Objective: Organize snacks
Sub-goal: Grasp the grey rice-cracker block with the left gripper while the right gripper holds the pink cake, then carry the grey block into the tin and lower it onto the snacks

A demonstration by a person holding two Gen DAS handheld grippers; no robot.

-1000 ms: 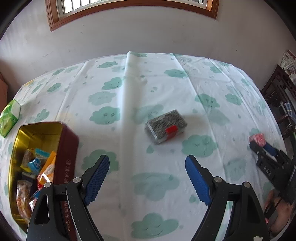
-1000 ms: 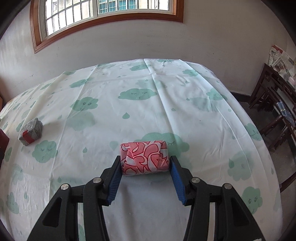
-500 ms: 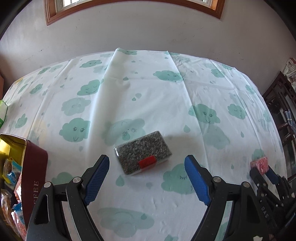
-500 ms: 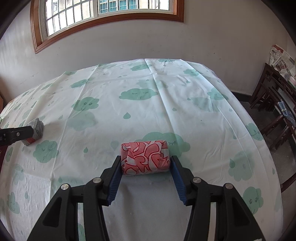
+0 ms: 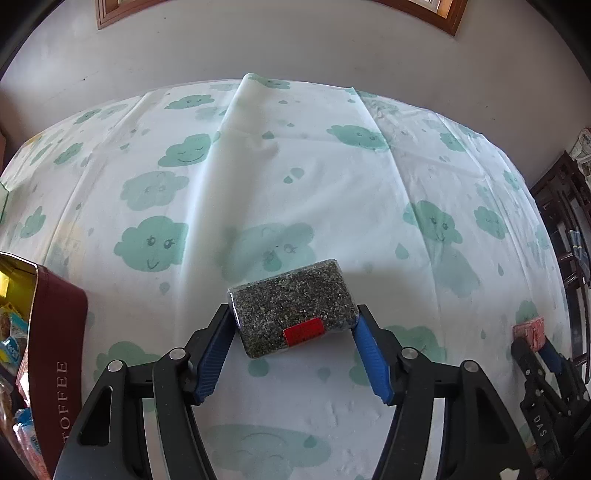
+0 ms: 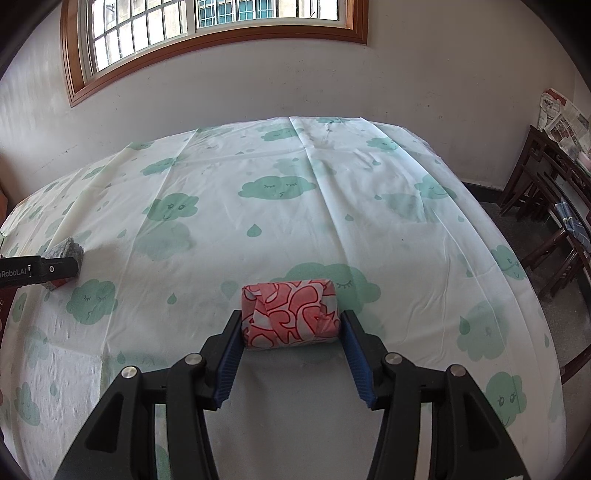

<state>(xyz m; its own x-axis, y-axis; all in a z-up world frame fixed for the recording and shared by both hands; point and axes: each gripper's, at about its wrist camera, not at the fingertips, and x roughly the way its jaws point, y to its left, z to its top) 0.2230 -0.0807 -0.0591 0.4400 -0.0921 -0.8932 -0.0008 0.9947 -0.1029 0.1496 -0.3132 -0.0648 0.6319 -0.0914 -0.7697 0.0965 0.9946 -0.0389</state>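
A grey speckled snack pack (image 5: 291, 302) with a red label lies flat on the cloud-print tablecloth (image 5: 258, 166). My left gripper (image 5: 294, 314) straddles it, and its jaws are closing, with the blue pads (image 5: 214, 354) touching the pack's two short ends. From the right wrist view the same gripper (image 6: 55, 269) and pack (image 6: 66, 249) show at the far left. A red-and-white patterned snack pack (image 6: 290, 317) rests on the cloth with my right gripper (image 6: 291, 319) shut on its ends. The left wrist view catches that pack (image 5: 530, 330) at the right edge.
A dark red toffee tin (image 5: 55, 332) with a gold inside stands at the left and holds several wrapped snacks (image 5: 11, 347). Dark wooden chairs (image 6: 546, 221) stand past the table's right edge. A wall with a window (image 6: 221, 22) runs behind the table.
My left gripper has come forward and down onto the grey pack, and its jaws have narrowed around it. The tin has slid toward the left edge of view. The right gripper keeps still.
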